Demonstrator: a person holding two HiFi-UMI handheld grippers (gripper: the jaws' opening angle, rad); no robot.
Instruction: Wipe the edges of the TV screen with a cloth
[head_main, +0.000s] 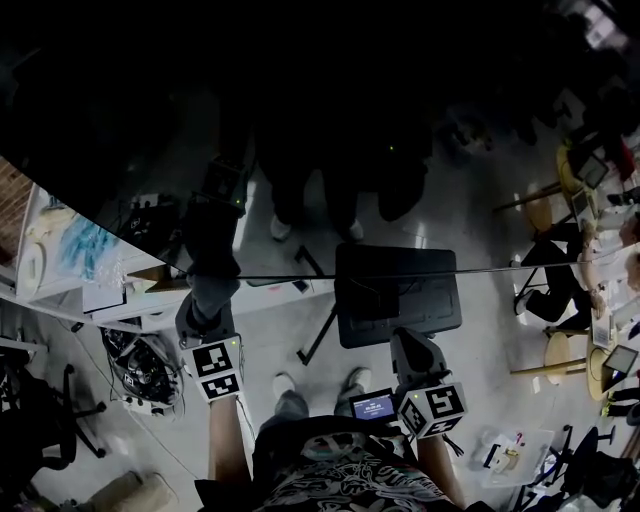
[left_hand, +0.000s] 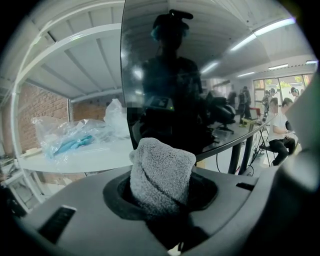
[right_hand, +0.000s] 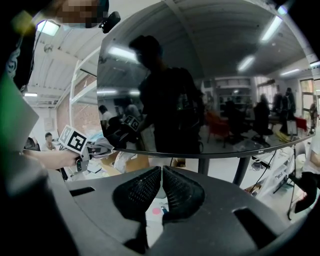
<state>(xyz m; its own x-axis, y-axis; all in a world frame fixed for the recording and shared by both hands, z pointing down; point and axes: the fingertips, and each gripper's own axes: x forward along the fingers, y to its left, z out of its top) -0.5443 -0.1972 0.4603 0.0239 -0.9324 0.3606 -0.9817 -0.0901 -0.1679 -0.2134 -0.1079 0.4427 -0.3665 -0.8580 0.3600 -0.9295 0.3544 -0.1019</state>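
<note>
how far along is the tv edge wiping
Done: the cloth is clamped in the left tool. In hand: it sits by the TV screen's lower left corner; contact is unclear. The right tool is shut and empty. Left: nothing shows any edge wiped yet.

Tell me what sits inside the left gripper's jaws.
A bunched grey cloth fills the left gripper and sticks out ahead of it. The cloth's lower end is hidden between the jaws.
</note>
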